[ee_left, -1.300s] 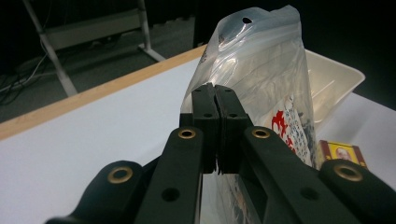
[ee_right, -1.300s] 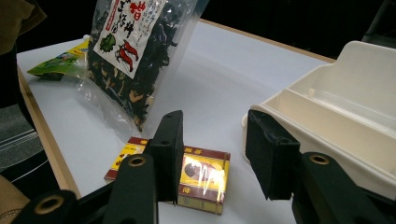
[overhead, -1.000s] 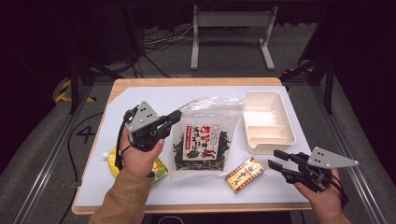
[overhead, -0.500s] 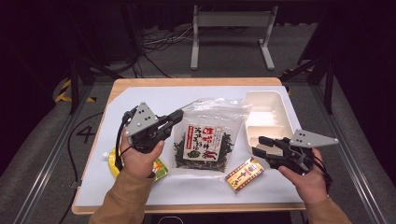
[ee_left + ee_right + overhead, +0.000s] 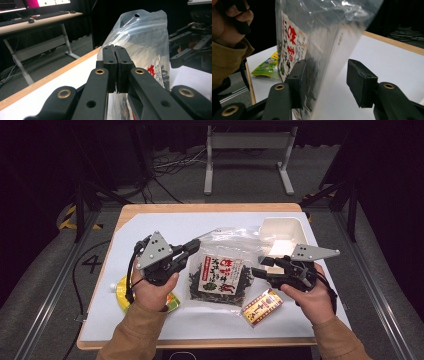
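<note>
A clear bag of dark dried seaweed (image 5: 220, 275) with a red and white label stands lifted at its left side in the middle of the table. My left gripper (image 5: 195, 244) is shut on the bag's upper left edge; in the left gripper view its jaws (image 5: 115, 53) are pinched together on the plastic (image 5: 142, 37). My right gripper (image 5: 260, 266) is at the bag's right edge. Its jaws (image 5: 328, 75) have just been opening a little and straddle the bag (image 5: 312, 32). The left pad lies against the film, the right pad stands apart.
A white compartment tray (image 5: 280, 227) sits at the back right, just behind my right gripper. A small yellow and red box (image 5: 261, 306) lies near the front. A yellow-green packet (image 5: 122, 292) lies under my left hand. The table top is a white mat (image 5: 150, 225).
My right gripper has moved left and a little up, from the table's front right corner to the bag's right edge. The left hand and the bag have kept their place.
</note>
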The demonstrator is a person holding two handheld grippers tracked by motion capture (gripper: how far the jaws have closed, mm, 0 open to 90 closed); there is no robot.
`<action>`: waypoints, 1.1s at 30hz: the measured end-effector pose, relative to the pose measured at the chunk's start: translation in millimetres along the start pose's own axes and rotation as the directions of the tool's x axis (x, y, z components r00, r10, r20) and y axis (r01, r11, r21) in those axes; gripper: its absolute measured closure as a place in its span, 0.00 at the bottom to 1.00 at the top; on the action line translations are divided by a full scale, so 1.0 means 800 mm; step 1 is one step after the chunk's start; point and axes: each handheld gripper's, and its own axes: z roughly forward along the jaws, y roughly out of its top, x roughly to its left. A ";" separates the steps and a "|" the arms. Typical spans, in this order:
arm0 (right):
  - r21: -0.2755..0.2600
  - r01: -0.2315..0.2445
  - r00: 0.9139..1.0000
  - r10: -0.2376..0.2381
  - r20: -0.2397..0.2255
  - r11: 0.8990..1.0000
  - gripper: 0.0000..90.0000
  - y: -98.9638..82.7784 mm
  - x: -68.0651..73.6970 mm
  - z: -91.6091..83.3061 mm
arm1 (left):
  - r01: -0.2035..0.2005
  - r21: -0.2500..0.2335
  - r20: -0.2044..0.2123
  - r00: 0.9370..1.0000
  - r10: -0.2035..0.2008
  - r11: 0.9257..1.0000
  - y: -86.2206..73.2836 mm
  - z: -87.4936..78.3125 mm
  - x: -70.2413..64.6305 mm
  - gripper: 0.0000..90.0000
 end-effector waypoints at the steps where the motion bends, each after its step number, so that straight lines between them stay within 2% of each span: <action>1: -0.003 -0.004 1.000 0.004 -0.011 1.000 0.60 0.003 0.000 0.003 | -0.002 0.000 0.004 1.000 0.002 1.000 0.000 0.000 0.000 0.98; 5: 0.004 -0.018 0.999 0.018 -0.039 1.000 0.70 0.010 -0.001 0.010 | 0.005 -0.008 0.014 1.000 -0.005 1.000 0.000 0.000 0.000 0.98; 7: 0.017 -0.026 0.997 0.027 -0.068 1.000 0.75 0.013 -0.002 0.014 | 0.003 -0.003 0.017 1.000 -0.003 1.000 0.000 -0.001 0.001 0.98; 8: 0.017 -0.026 0.997 0.027 -0.068 1.000 0.75 0.013 -0.002 0.014 | 0.003 -0.003 0.017 1.000 -0.003 1.000 0.000 -0.001 0.001 0.98; 11: 0.032 -0.007 0.995 0.010 -0.098 0.999 0.86 0.016 -0.003 0.017 | 0.019 -0.010 0.003 1.000 -0.019 1.000 -0.001 -0.002 0.004 0.98; 13: 0.038 0.011 0.994 -0.007 -0.108 0.999 0.89 0.018 -0.002 0.017 | 0.024 -0.012 0.003 1.000 -0.024 1.000 -0.001 -0.002 0.004 0.97; 18: 0.035 0.044 0.995 -0.041 -0.086 0.998 0.91 0.024 0.002 0.014 | 0.037 -0.025 0.005 0.999 -0.037 0.999 -0.001 -0.005 0.006 0.96; 24: 0.023 0.053 0.997 -0.051 -0.062 0.998 0.92 0.028 0.004 0.011 | 0.055 -0.050 0.011 0.998 -0.054 0.997 -0.001 -0.009 0.008 0.93; 26: 0.029 0.061 0.997 -0.060 -0.047 0.998 0.92 0.030 0.004 0.010 | 0.070 -0.062 0.019 0.997 -0.069 0.996 0.001 -0.014 0.009 0.98; 29: 0.013 0.057 0.998 -0.057 -0.040 0.998 0.93 0.033 0.001 0.007 | 0.059 -0.057 0.008 0.998 -0.059 0.997 0.002 -0.017 0.009 0.95; 33: 0.007 0.079 0.996 -0.078 -0.037 0.997 0.93 0.041 0.001 0.003 | 0.072 -0.047 0.003 0.997 -0.072 0.996 -0.002 -0.021 0.011 0.90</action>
